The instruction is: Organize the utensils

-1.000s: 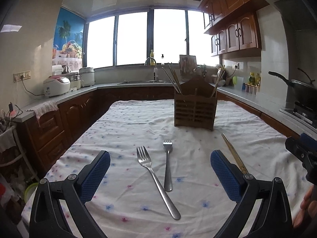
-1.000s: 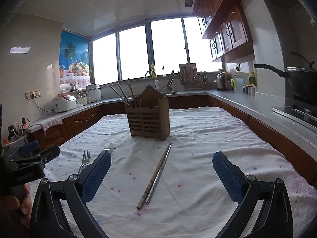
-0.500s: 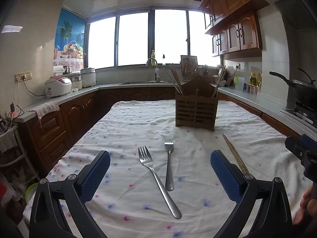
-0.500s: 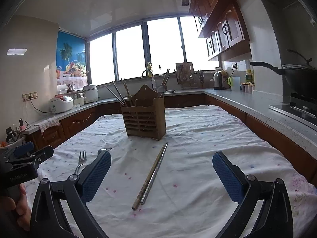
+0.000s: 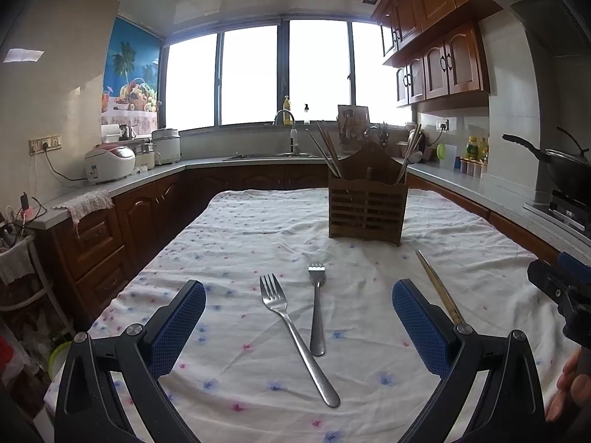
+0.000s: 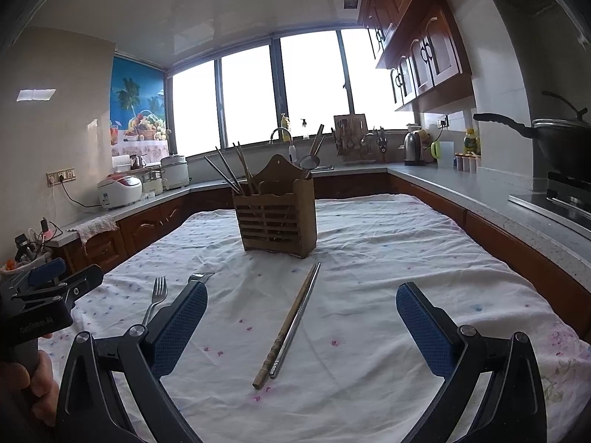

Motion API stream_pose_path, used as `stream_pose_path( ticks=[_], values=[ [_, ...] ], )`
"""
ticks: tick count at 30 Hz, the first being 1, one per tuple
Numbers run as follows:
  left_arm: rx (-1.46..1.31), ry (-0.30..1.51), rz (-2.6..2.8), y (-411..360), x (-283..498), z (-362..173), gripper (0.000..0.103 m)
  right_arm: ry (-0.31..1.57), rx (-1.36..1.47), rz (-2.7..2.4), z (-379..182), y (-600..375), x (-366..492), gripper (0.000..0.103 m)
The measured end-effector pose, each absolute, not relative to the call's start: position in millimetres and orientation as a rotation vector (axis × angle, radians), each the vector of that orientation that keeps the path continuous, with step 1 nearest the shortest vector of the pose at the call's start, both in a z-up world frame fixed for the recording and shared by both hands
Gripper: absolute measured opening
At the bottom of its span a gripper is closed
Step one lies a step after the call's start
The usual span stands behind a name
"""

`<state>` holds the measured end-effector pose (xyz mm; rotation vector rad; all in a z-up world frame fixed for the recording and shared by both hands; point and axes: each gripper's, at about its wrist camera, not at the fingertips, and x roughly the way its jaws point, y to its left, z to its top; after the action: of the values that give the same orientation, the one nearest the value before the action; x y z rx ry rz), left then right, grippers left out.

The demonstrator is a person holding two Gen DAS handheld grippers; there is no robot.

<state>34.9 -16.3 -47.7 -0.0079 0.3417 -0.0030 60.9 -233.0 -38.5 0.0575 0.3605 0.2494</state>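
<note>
Both grippers hang wide apart and hold nothing: the left gripper [image 5: 298, 312] sits low over two forks, and the right gripper [image 6: 301, 312] sits low over a pair of chopsticks. The longer fork [image 5: 297, 336] lies slanted on the tablecloth [image 5: 240, 243], with the shorter fork [image 5: 317, 310] just beside it, the two handles closing toward each other near the camera. The wooden chopstick [image 6: 286, 326] and the metal chopstick [image 6: 297, 317] lie touching along their length, pointing at the wooden holder [image 6: 277, 221] that stands upright farther back on the table, already carrying chopsticks on one side and a ladle-like piece on the other. The likely trouble is in the pickup. Flat, thin metal on loose, wrinkled cloth may make the pads bunch fabric or slide off. With the forks so close, closing on one could nudge or drag the other. The chopsticks could roll apart, leaving only one caught. A tilted, long piece could also knock the light holder at its slot.
</note>
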Motion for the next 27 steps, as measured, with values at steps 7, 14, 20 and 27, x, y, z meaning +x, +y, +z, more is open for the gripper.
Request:
stream_pose_path(
  ticks=[7,14,20,27],
  values=[
    [-0.007,0.341,0.006,-17.4,34.2,-49.4,0.102,0.364,0.058,0.255,-39.5,-232.8,61.4,0.103],
    [-0.005,0.339,0.009,-17.0,34.3,-49.3,0.102,0.366,0.056,0.26,-40.2,-232.5,61.7,0.103],
    [-0.003,0.342,0.005,-16.6,34.5,-48.9,0.102,0.37,0.056,0.263,-40.9,-231.8,63.1,0.103],
    [0.0,0.343,0.004,-15.8,34.8,-49.1,0.102,0.372,0.056,0.262,-41.0,-231.5,63.2,0.103]
  ],
)
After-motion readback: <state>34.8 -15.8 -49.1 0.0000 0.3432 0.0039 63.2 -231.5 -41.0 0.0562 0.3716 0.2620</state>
